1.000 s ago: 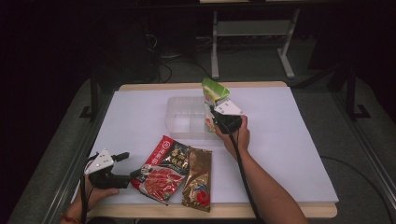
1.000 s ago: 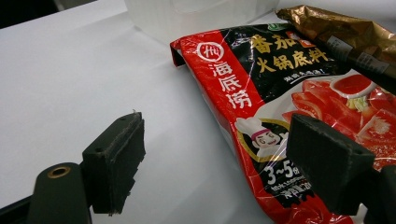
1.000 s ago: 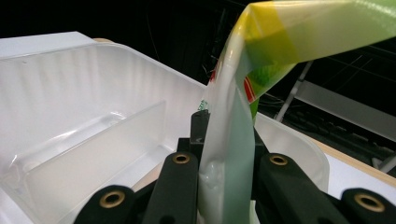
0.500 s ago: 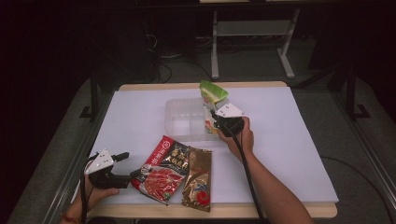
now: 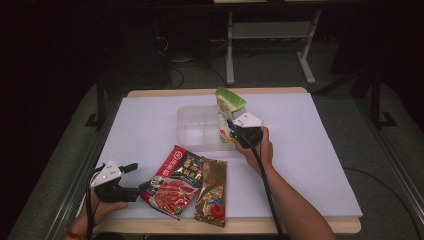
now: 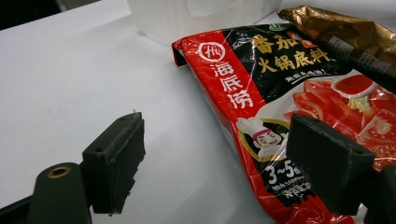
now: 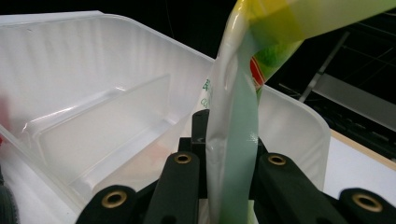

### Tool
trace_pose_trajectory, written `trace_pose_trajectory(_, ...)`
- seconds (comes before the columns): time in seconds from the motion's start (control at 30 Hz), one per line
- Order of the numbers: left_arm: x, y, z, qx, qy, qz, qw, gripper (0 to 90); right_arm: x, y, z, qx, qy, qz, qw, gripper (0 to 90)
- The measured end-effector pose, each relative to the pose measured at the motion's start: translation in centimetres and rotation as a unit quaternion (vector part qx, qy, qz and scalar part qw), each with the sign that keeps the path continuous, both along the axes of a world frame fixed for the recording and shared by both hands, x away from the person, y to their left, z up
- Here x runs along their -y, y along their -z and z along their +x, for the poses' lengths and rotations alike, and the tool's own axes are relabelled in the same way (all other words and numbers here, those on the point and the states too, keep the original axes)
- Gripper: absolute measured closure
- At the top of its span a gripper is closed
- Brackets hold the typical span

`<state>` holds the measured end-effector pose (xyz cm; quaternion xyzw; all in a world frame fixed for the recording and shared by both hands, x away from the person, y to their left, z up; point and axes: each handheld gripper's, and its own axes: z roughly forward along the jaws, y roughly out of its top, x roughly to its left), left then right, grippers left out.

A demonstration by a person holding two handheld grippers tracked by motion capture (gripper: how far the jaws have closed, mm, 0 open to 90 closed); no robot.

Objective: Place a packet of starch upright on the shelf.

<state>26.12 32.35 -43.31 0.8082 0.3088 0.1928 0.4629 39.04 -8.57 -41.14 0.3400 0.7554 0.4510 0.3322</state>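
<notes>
One green pouch [image 5: 229, 102] upright, long axis vertical, right tongs [image 5: 233, 131] clamping it.

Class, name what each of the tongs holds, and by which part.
Right tongs pinch the green packet by its lower edge; left tongs hold nothing.
</notes>
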Motion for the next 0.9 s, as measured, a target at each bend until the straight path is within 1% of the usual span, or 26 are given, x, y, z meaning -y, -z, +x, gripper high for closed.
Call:
trace_pose_trajectory(0.17,0.0,0.0,0.0,0.0,-0.001,0.0,1.0,19.0,0.3,0.3,-0.2,0.0,0.003,0.001,1.0,81.6)
trace_pose_trajectory(0.4,0.0,0.0,0.0,0.0,-0.002,0.001,1.0,19.0,0.4,0.3,-0.5,0.001,0.001,-0.012,0.9999,81.5)
trace_pose_trajectory(0.5,-0.1,0.0,0.0,-0.001,-0.003,0.0,1.0,19.0,0.3,0.2,-0.8,-0.003,0.003,-0.011,0.9999,81.5)
trace_pose_trajectory(0.57,-0.1,0.1,0.0,-0.002,-0.004,-0.001,1.0,19.0,0.4,0.2,-1.1,-0.009,0.008,-0.004,0.9999,81.5)
trace_pose_trajectory(0.63,-0.2,0.0,0.0,0.0,-0.005,0.0,1.0,19.0,0.3,0.1,-1.3,-0.013,0.011,-0.006,0.9998,81.3)
trace_pose_trajectory(0.73,-0.1,0.0,0.0,0.001,-0.006,-0.001,1.0,19.0,0.3,0.1,-1.2,-0.019,0.018,0.004,0.9997,80.5)
trace_pose_trajectory(0.83,-0.1,0.0,0.0,0.001,-0.005,0.0,1.0,19.0,0.3,0.1,-1.2,-0.02,0.02,0.002,0.9996,78.9)
trace_pose_trajectory(0.9,-0.1,-0.1,0.1,0.001,-0.006,-0.004,1.0,19.1,0.4,0.0,-1.1,-0.021,0.016,0.003,0.9997,78.2)
